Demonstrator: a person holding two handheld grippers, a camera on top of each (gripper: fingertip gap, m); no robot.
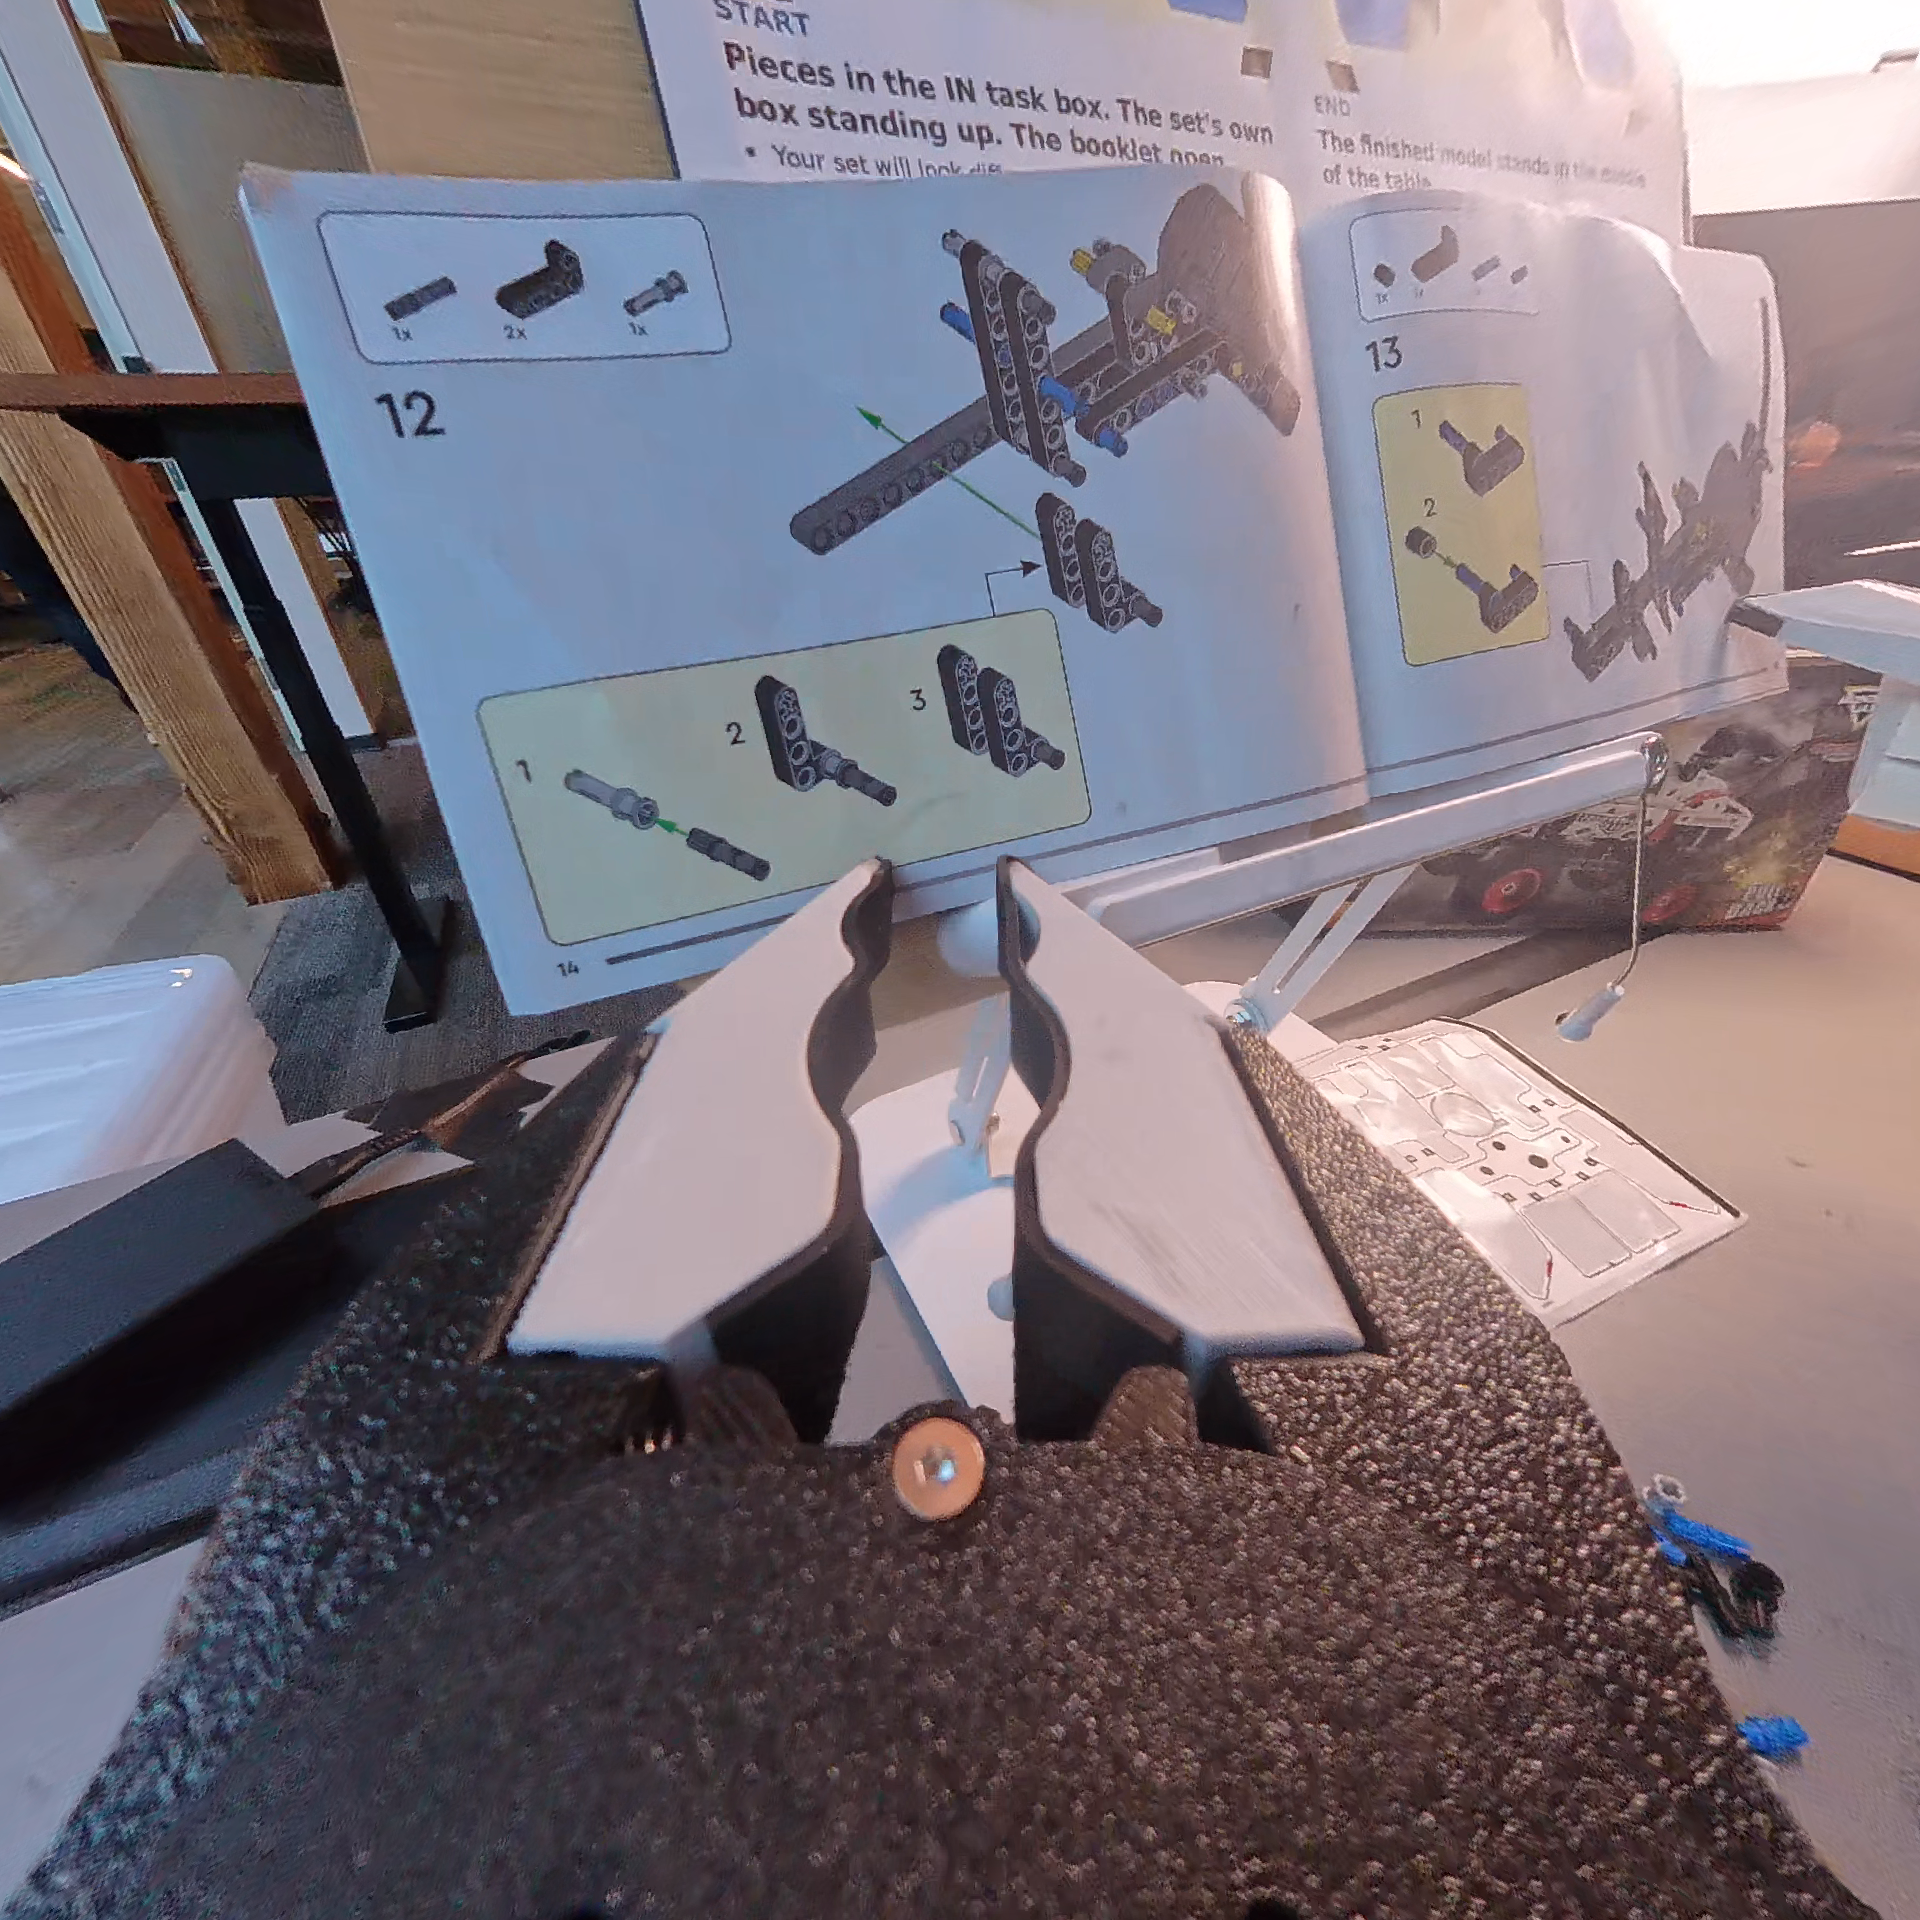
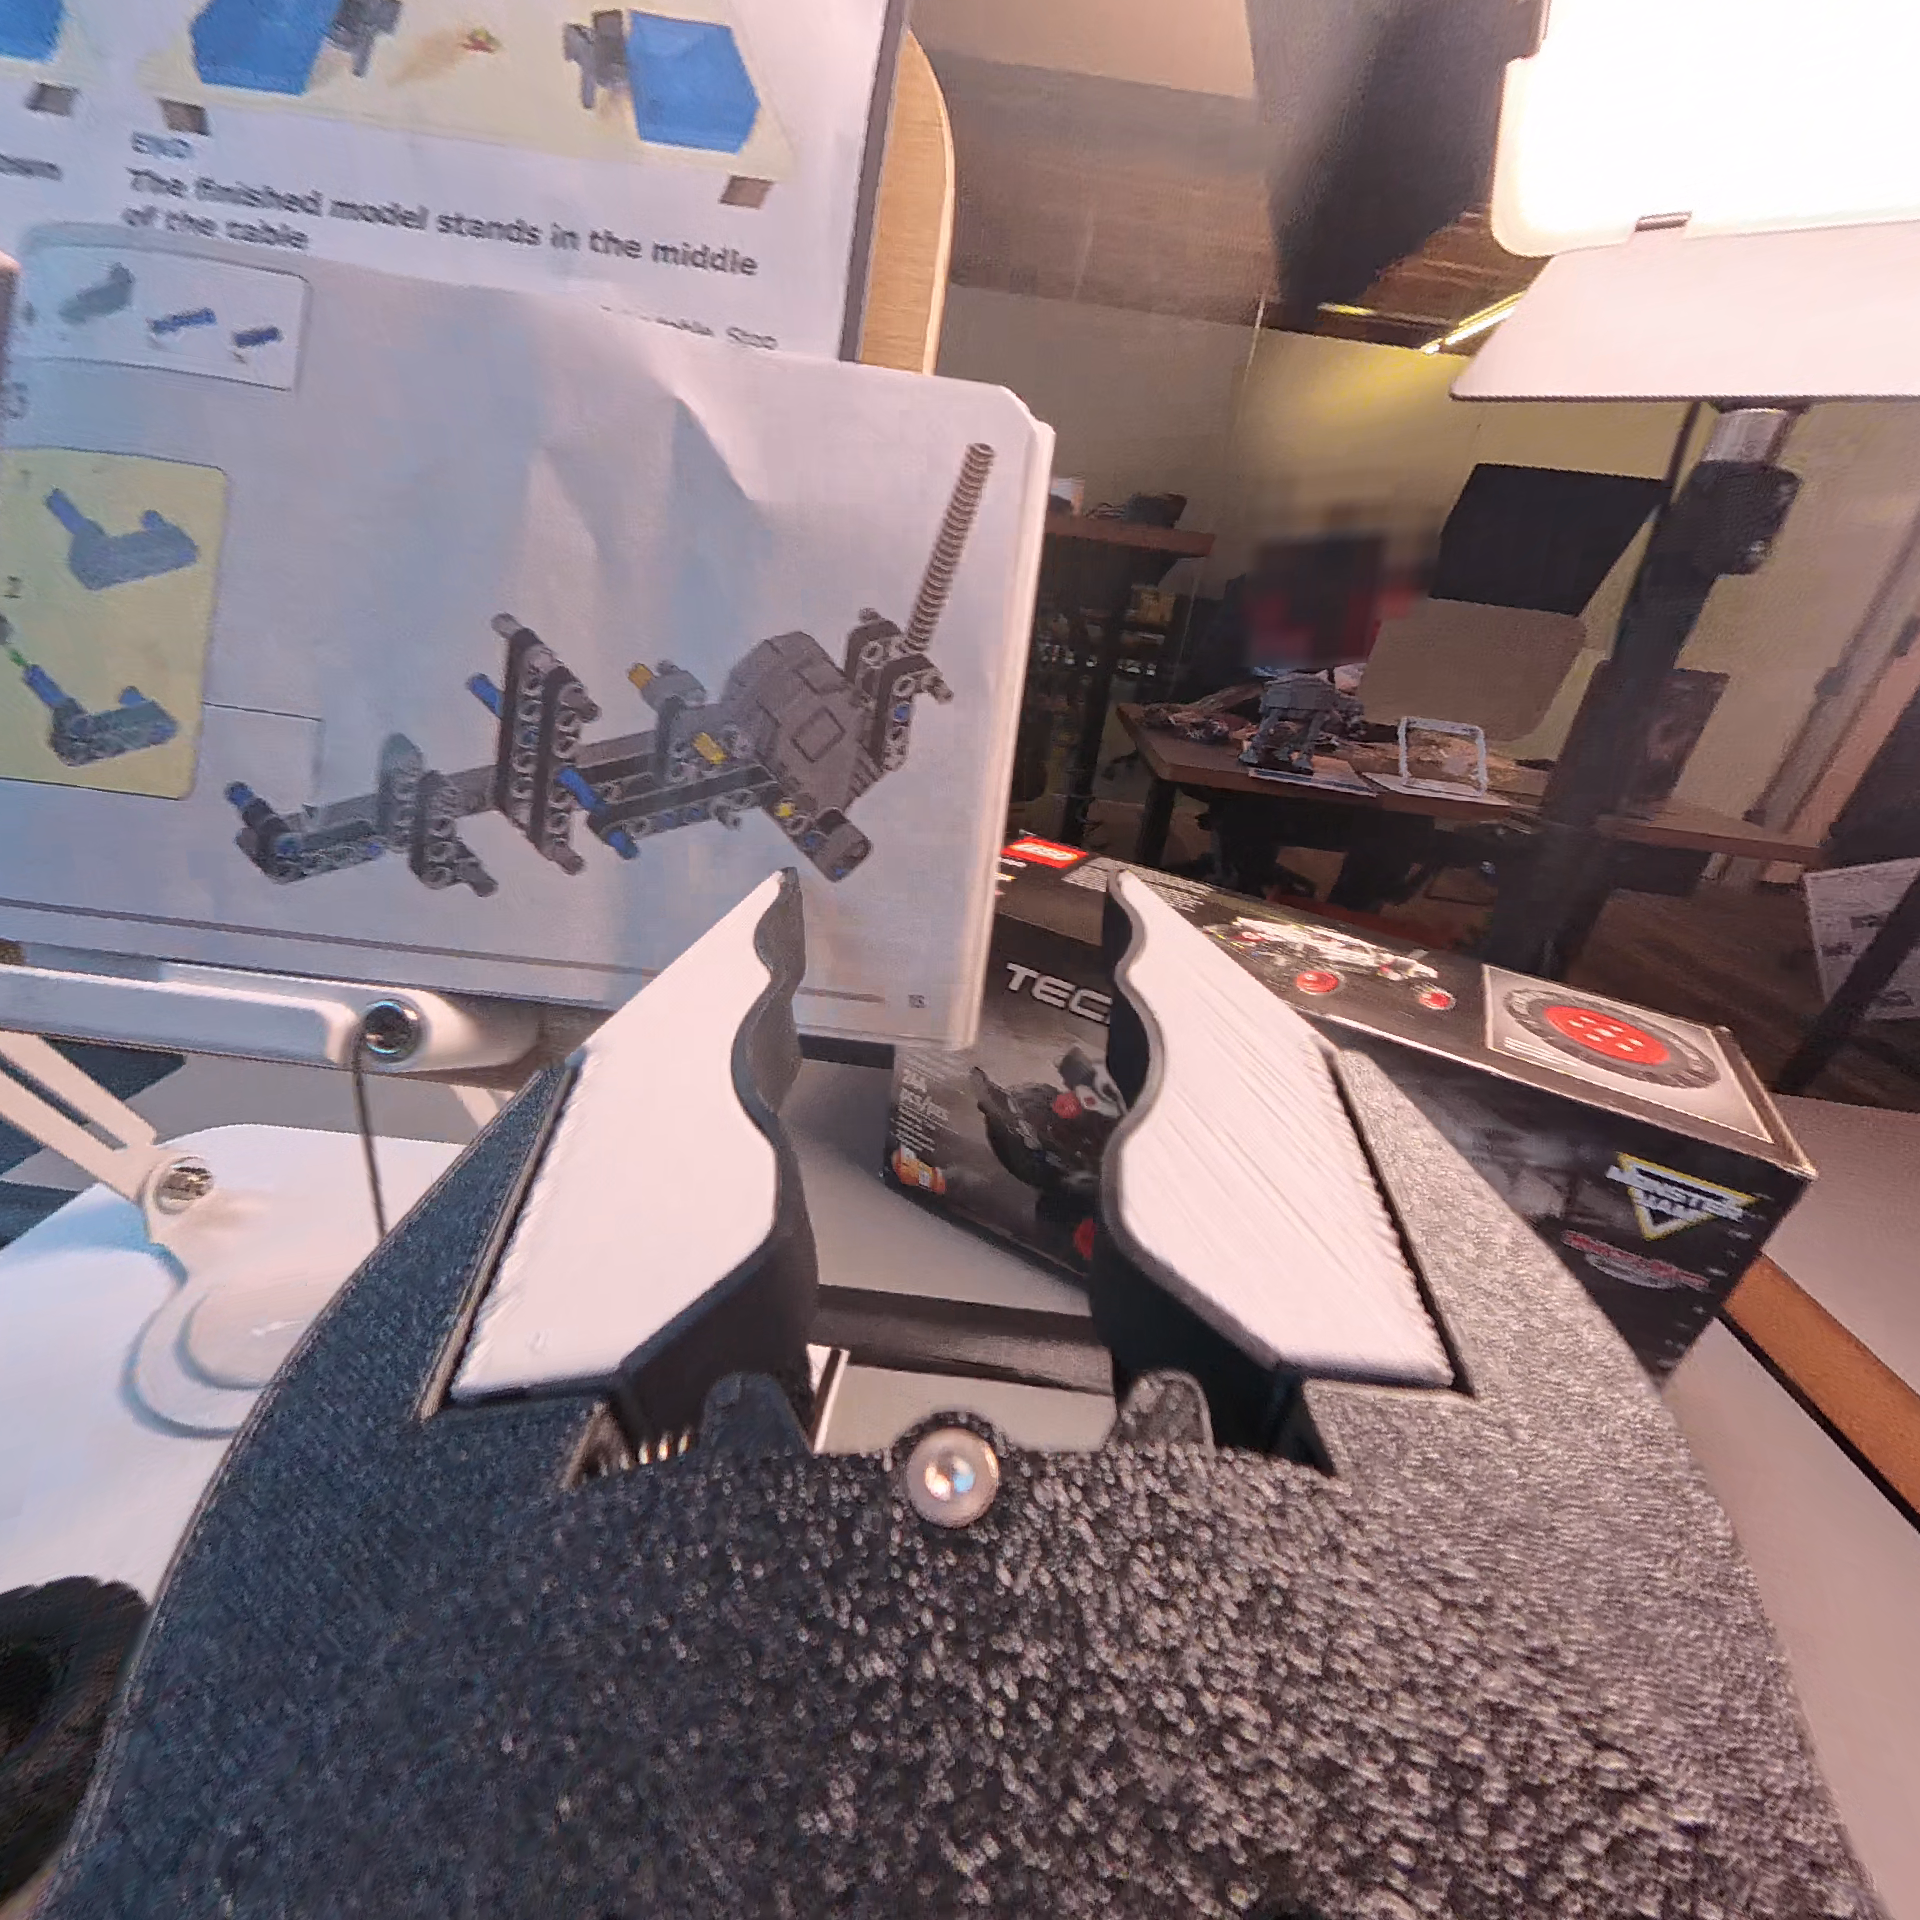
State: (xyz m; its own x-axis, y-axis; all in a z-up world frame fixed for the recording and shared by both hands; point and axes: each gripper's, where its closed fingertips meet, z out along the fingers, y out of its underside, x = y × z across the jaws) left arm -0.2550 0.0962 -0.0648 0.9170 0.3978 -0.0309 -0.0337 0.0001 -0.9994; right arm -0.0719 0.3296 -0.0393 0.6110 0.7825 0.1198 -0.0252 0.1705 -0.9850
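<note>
- The left gripper (image 1: pixel 940 873) is held with its fingers parted by a narrow gap and nothing between them; it hangs above the tabletop (image 1: pixel 1766 1143) without touching anything.
- The right gripper (image 2: pixel 951 894) is spread wider, also with nothing in its grasp, and is clear of every object.
- Low and to the right of the left gripper, a few small blue and black building pieces (image 1: pixel 1720 1569) lie loose on the tabletop. They look like separate bits rather than a joined model, though they are too small to be sure.
- To the left of the left gripper sit a flat black object (image 1: pixel 135 1268) and a white bin (image 1: pixel 114 1049).
- Just right of the left gripper's fingers lies a pale sticker sheet (image 1: pixel 1507 1153), flat, its long side running away and to the left.
- Straight ahead of both grippers stands a white book stand (image 1: pixel 1351 842), and on it the open instruction booklet (image 1: pixel 790 540), upright and tilted back, its long axis running left to right.
- Beyond the right gripper's fingertips the set's box (image 2: pixel 1558 1101) rests on the tabletop, its long side running from the booklet's right edge out to the right.
- Farther back a printed sheet (image 2: pixel 447 177) stands behind the booklet; a bright lamp (image 2: pixel 1704 114) hangs up and to the right.
- No assembled model shows in either view, so the build seems barely begun, as far as can be judged.
</note>
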